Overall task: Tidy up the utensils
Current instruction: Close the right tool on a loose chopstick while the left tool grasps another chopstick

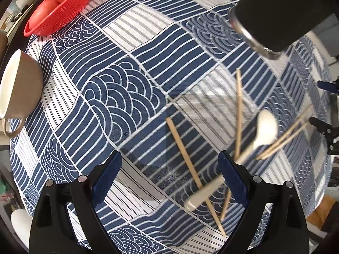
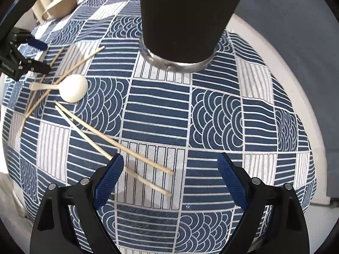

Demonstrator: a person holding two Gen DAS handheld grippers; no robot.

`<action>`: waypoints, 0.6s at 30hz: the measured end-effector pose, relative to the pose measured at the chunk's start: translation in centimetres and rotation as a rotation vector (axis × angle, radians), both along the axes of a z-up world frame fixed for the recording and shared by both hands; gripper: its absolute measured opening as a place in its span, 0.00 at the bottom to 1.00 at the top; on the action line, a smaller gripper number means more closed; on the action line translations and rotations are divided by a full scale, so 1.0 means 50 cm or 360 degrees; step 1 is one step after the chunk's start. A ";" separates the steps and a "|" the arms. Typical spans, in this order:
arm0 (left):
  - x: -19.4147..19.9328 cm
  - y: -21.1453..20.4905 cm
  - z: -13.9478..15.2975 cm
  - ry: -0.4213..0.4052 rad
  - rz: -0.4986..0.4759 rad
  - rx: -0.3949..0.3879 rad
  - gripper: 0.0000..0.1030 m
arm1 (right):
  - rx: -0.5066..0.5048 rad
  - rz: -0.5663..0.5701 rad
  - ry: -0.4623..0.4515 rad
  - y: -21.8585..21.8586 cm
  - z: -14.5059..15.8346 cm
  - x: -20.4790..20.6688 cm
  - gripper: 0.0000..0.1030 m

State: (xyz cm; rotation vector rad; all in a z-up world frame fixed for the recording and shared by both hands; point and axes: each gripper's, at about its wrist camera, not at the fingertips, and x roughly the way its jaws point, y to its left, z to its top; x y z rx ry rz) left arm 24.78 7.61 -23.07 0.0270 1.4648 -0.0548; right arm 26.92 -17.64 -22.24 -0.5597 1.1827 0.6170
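Both grippers, left (image 1: 169,176) and right (image 2: 170,176), gape wide over the patterned cloth (image 2: 156,114), holding nothing; chopsticks (image 2: 114,139) and white spoon (image 2: 73,87) lie loose near the black cup (image 2: 184,17)

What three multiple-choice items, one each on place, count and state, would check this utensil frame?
1. The white spoon lies:
A. among the chopsticks on the cloth
B. inside the black cup
C. in the red basket

2. Chopsticks visible on the cloth:
A. two
B. four
C. six

3. The right hand-held gripper is:
A. shut on a chopstick
B. open, holding nothing
C. shut on the spoon

Answers: 1 A, sticks cross its handle; 2 B, two pairs show; 3 B, its jaws stand wide above one pair.
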 end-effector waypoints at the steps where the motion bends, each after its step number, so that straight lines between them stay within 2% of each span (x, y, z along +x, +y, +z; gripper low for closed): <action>1: 0.005 -0.004 -0.011 0.0017 -0.0012 0.0062 0.88 | -0.0016 0.0007 -0.0006 0.004 -0.004 0.001 0.82; 3: 0.008 -0.005 -0.023 0.0033 0.0011 0.0068 0.96 | -0.0057 0.0042 -0.0007 0.013 -0.017 0.002 0.82; 5: 0.009 0.001 -0.027 0.0026 0.0073 0.0010 0.96 | -0.0045 0.0057 -0.0005 0.017 -0.021 0.005 0.83; 12: -0.017 -0.005 -0.020 -0.0091 0.0086 0.0015 0.96 | 0.0089 -0.0025 0.0077 -0.003 -0.021 0.025 0.81; 15: -0.026 -0.002 -0.021 -0.0089 0.0088 0.0014 0.96 | 0.0131 -0.0007 0.0069 -0.012 -0.014 0.020 0.64; 16: -0.035 0.003 -0.022 -0.0080 0.0089 0.0014 0.96 | 0.0135 0.0016 0.0067 -0.009 -0.009 0.014 0.52; 17: -0.036 0.007 -0.021 -0.0064 0.0088 0.0014 0.96 | 0.0137 0.0037 0.0067 -0.005 -0.005 0.009 0.36; 18: -0.030 0.010 -0.022 -0.0053 0.0092 0.0013 0.96 | 0.0140 0.0061 0.0071 0.000 0.000 0.001 0.28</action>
